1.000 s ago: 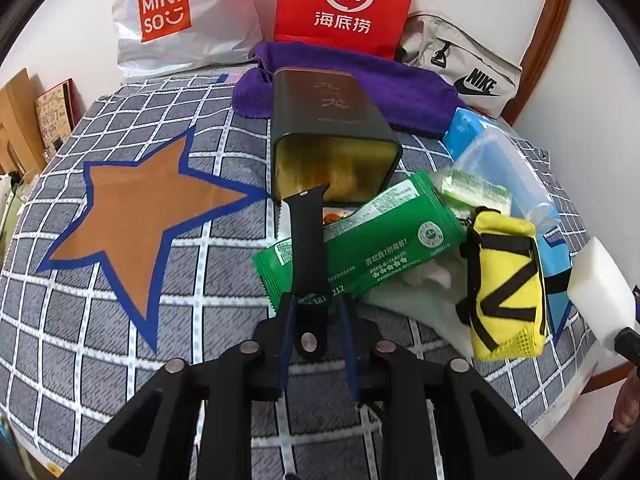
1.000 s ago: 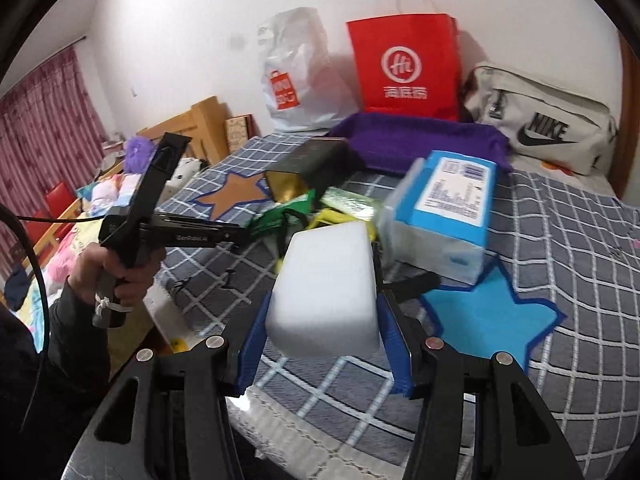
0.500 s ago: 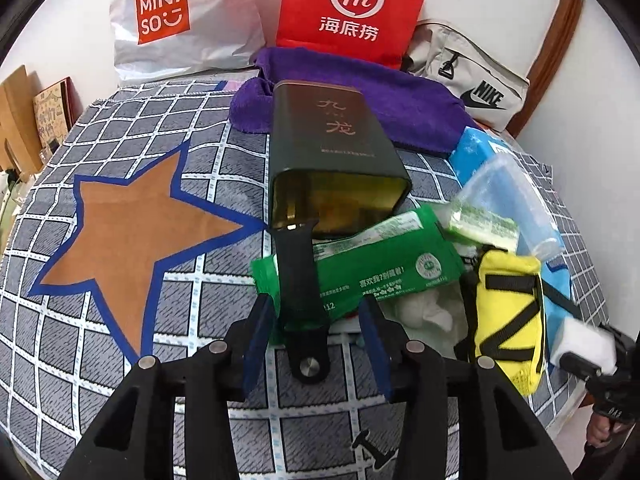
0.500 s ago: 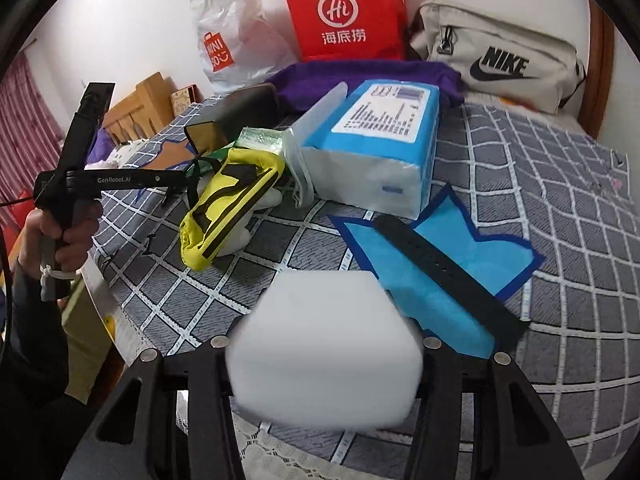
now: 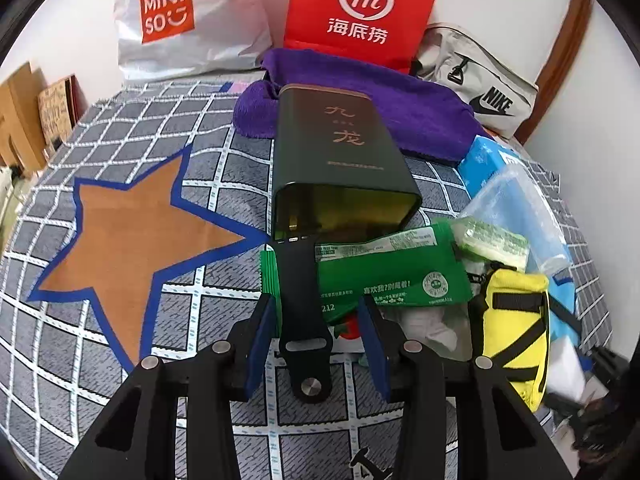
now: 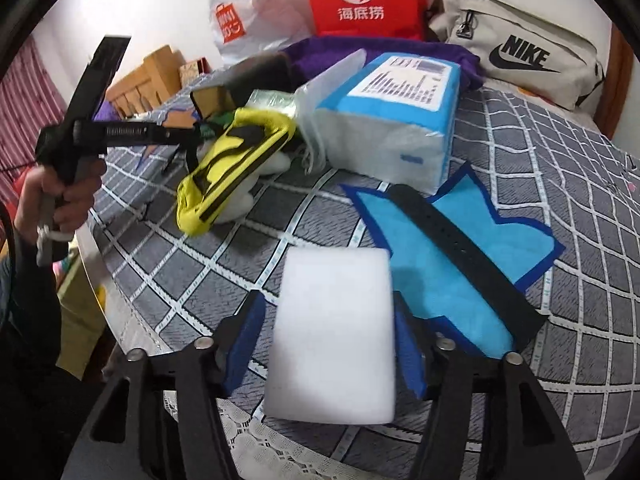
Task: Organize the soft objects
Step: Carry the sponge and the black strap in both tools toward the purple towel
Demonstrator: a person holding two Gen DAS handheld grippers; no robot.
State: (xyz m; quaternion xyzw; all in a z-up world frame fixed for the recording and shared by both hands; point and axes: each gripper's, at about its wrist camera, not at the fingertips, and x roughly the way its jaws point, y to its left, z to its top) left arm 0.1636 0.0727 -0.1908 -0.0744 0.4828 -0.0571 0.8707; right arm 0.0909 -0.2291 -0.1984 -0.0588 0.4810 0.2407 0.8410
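— What do you see past the bed with its grey checked cover?
— You face a plain white wall at the far side. On your right a curved brown wooden frame runs up it. Far left stand wooden furniture and pink striped curtains.

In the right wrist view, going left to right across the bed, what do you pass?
Yellow pouch → white foam block → blue tissue pack → black strap → Nike bag.
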